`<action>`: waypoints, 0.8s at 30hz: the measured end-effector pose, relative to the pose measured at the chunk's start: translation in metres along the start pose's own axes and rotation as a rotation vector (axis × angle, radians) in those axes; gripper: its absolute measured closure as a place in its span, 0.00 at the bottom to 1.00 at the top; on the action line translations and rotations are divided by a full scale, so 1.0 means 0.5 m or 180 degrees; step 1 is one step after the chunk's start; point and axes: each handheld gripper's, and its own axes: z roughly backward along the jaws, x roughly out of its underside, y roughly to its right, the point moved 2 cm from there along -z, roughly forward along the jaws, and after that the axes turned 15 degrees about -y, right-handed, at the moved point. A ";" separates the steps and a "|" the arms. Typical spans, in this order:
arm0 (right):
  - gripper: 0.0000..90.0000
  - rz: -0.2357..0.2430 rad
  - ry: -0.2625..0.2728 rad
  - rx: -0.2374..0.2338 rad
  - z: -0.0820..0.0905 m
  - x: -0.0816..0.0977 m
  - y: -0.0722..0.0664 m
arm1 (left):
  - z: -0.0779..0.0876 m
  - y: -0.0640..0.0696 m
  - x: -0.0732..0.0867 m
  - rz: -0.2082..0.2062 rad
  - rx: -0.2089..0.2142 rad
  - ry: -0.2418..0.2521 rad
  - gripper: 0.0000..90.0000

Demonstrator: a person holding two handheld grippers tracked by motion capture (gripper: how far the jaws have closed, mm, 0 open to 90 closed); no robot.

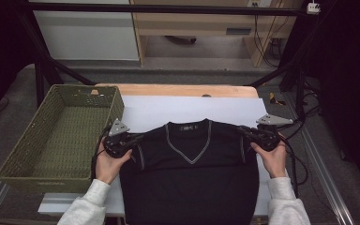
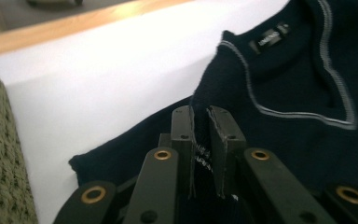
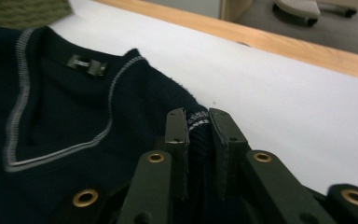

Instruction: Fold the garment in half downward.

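High view has the left tool [image 1: 132, 139] and right tool [image 1: 244, 132] each clamped on a sweater [image 1: 190, 178] shoulder, where uneven lifting could tug the knit free.

A dark navy V-neck sweater [image 1: 190, 173] with pale grey trim along the neckline lies front up, its label showing inside the collar. It stretches between the left gripper [image 1: 132, 138] and the right gripper [image 1: 246, 132], each shoulder edge pinched in one and lifted slightly, the body hanging toward the person.
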 end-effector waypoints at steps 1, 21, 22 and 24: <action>0.87 0.0002 0.0023 -0.0013 0.009 0.002 -0.006 | 0.010 0.007 0.002 -0.0041 0.0022 0.0018 0.89; 0.87 0.0047 -0.0355 -0.0298 0.137 0.186 -0.116 | 0.104 0.103 0.177 -0.0200 0.0694 -0.0174 0.89; 0.87 0.0007 -0.0432 -0.0321 0.137 0.199 -0.118 | 0.104 0.108 0.183 -0.0218 0.0712 -0.0224 0.89; 0.86 -0.0088 -0.0598 -0.0354 0.132 0.226 -0.120 | 0.099 0.118 0.195 -0.0256 0.0706 -0.0325 0.88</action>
